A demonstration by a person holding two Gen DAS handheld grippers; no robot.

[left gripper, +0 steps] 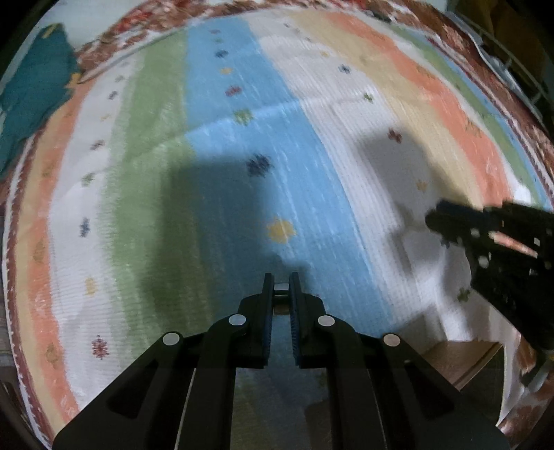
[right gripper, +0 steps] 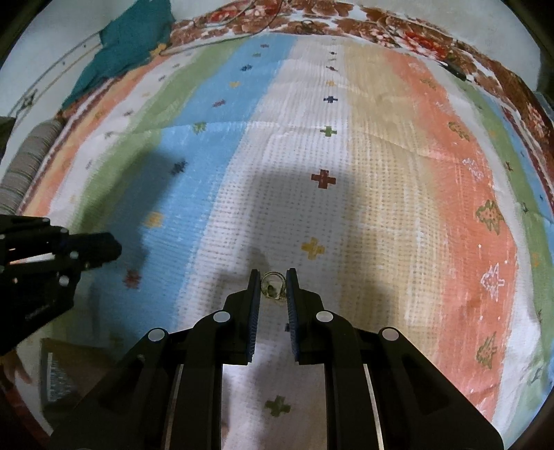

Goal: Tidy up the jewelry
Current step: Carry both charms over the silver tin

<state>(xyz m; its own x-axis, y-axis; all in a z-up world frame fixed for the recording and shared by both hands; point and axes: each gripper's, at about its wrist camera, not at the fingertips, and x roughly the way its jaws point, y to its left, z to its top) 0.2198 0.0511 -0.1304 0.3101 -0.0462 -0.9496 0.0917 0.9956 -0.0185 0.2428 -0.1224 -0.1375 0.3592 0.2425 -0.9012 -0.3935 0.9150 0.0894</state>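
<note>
The left tongs (left gripper: pixel 280 282) are closed on a small silver-coloured piece (left gripper: pixel 280 287), too small to identify, held between the tips above the blue stripe of the striped cloth (left gripper: pixel 221 145). The right tongs (right gripper: pixel 273 277) are narrowly parted around a ring-shaped jewelry item (right gripper: pixel 271 282) at the tips, over the cloth's white stripe; actual contact cannot be determined. A cardboard box (right gripper: pixel 69 374) lies at the near left edge.

Striped mat (right gripper: pixel 381 145) — floral cloth (right gripper: pixel 381 20) beneath
</note>
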